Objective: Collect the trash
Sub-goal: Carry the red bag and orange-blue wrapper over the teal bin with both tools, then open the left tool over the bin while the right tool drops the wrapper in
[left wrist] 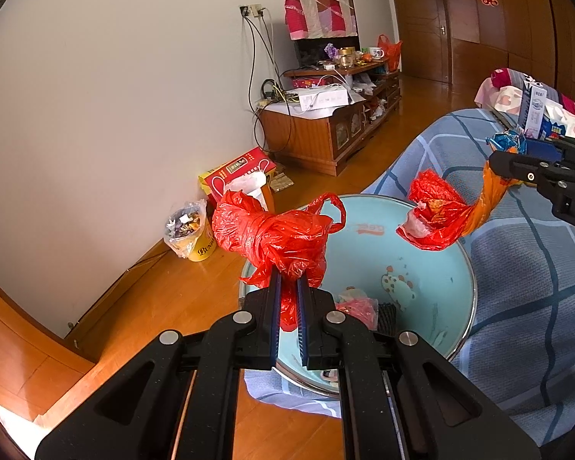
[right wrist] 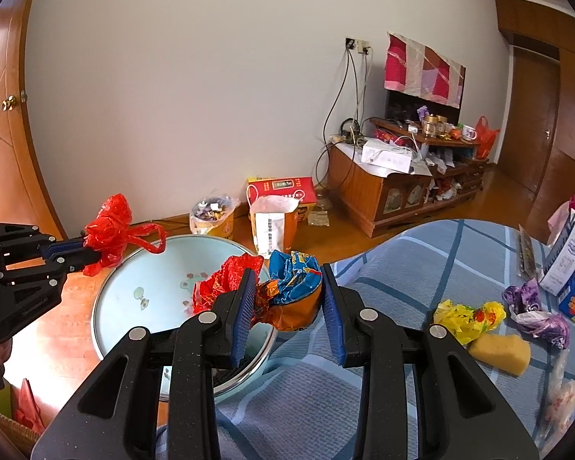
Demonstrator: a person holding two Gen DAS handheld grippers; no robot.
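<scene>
Both cameras hang close above the pale blue basin (left wrist: 421, 237), tilted down and out toward the white wall. The left wrist view sits on the basin's floor side — basin (right wrist: 142, 268) dead ahead, blue checked cover (left wrist: 517, 268) to its right. The right wrist view looks from over that cover (right wrist: 402, 268), basin ahead-left. Both share the basin, the TV cabinet (left wrist: 318, 138) (right wrist: 383, 191) beyond it — and each other's gripper.

A blue plaid bedspread (right wrist: 421, 264) carries a yellow sponge (right wrist: 501, 352), yellow wrapper (right wrist: 464, 317), purple bag (right wrist: 536, 312), a carton (right wrist: 567, 257) and the pale blue basin (right wrist: 153, 280).
</scene>
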